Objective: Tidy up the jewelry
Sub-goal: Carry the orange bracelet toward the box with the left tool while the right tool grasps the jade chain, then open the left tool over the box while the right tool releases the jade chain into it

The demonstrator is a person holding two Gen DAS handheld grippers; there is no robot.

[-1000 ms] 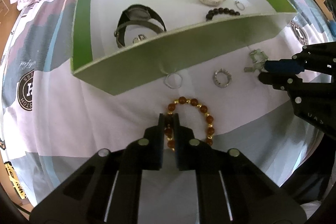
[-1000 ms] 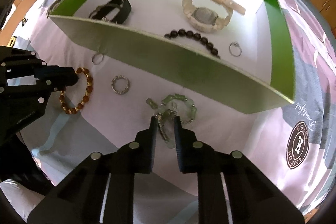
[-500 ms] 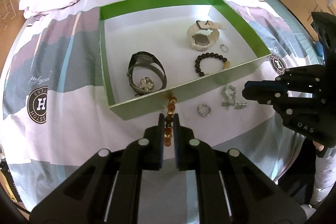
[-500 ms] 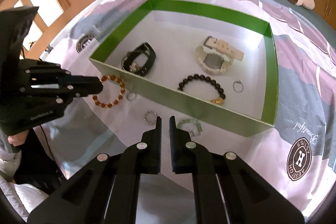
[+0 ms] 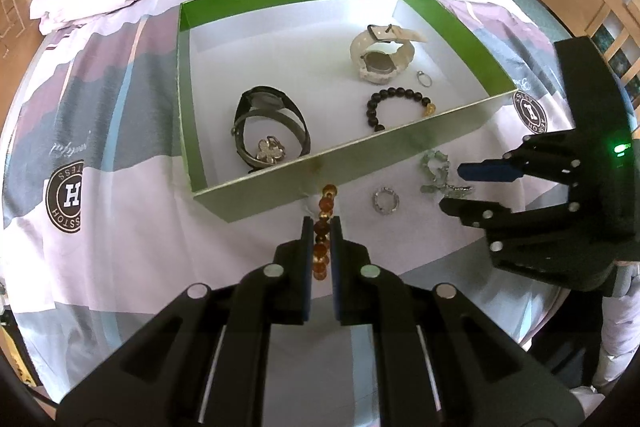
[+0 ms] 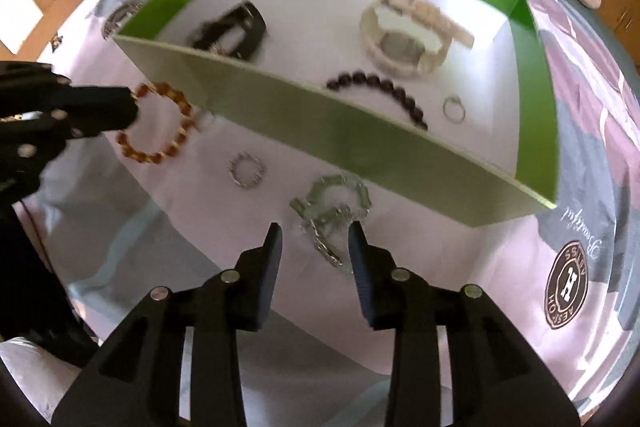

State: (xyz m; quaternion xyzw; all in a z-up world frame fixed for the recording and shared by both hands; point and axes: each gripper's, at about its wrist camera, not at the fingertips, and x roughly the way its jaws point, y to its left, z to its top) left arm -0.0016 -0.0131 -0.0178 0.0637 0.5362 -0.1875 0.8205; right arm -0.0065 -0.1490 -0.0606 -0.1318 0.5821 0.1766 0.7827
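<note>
Left gripper (image 5: 321,227) clenched on amber bead bracelet (image 5: 323,227), lifted just short of green box's (image 5: 400,151) near wall. Right gripper (image 6: 314,237) spread wide over pale green bracelet (image 6: 332,203) lying on bedsheet (image 5: 120,235). Silver ring (image 6: 247,170) on sheet between them. In box: black watch (image 5: 268,123), white watch (image 5: 380,55), dark bead bracelet (image 5: 394,105)

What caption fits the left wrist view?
Left gripper shut on amber bead bracelet before the green box; right gripper open by pale green bracelet.

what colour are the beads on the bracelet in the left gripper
Amber-brown beads with small gold spacers on the bracelet; clearest in the right wrist view.
</note>
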